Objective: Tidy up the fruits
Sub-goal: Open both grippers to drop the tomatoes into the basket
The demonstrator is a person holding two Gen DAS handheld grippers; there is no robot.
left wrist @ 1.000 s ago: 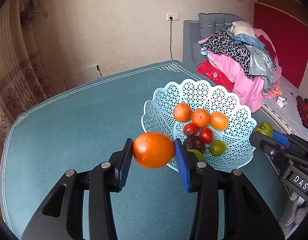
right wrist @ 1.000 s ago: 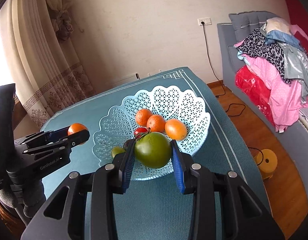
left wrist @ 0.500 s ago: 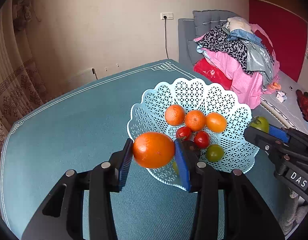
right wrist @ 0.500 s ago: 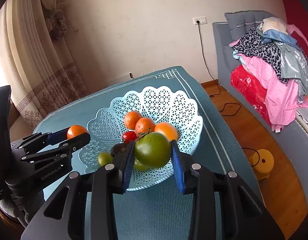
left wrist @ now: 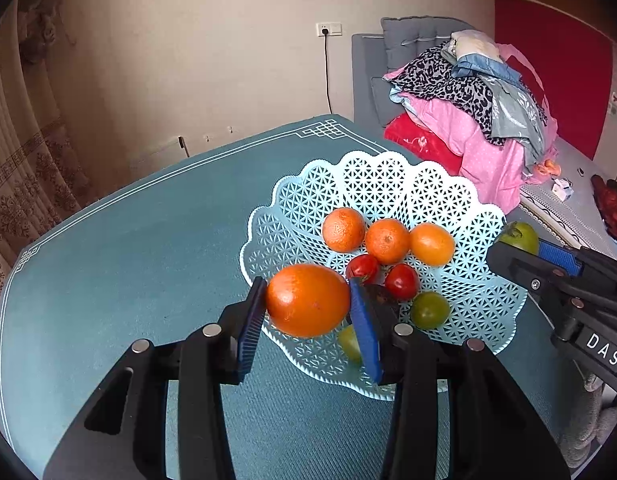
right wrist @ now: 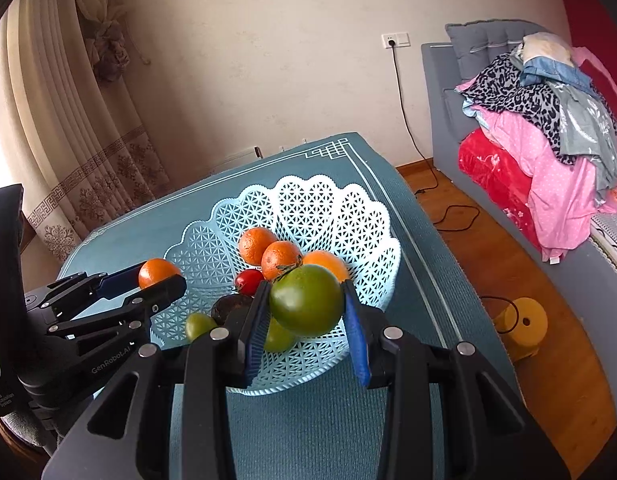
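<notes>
A light blue lattice basket (left wrist: 388,184) (right wrist: 328,208) stands on the teal table and holds three oranges (left wrist: 386,240), two red tomatoes (left wrist: 402,281), small green fruits (left wrist: 429,310) and a dark fruit (right wrist: 230,306). My left gripper (left wrist: 308,300) is shut on an orange (left wrist: 307,300) and holds it over the basket's near left rim; it also shows in the right wrist view (right wrist: 158,274). My right gripper (right wrist: 306,304) is shut on a green fruit (right wrist: 306,304) over the basket's near edge; it shows in the left wrist view (left wrist: 520,238) at the basket's right.
The teal table (left wrist: 128,248) has a white border line, its right edge (right wrist: 420,248) dropping to a wooden floor. A grey sofa piled with clothes (left wrist: 468,92) stands to the right. A yellow stool (right wrist: 520,324) sits on the floor. Curtains (right wrist: 68,120) hang at the left.
Both grippers have moved in closer over the basket with their fruits still held. The basket looks larger and nearer in both views.
</notes>
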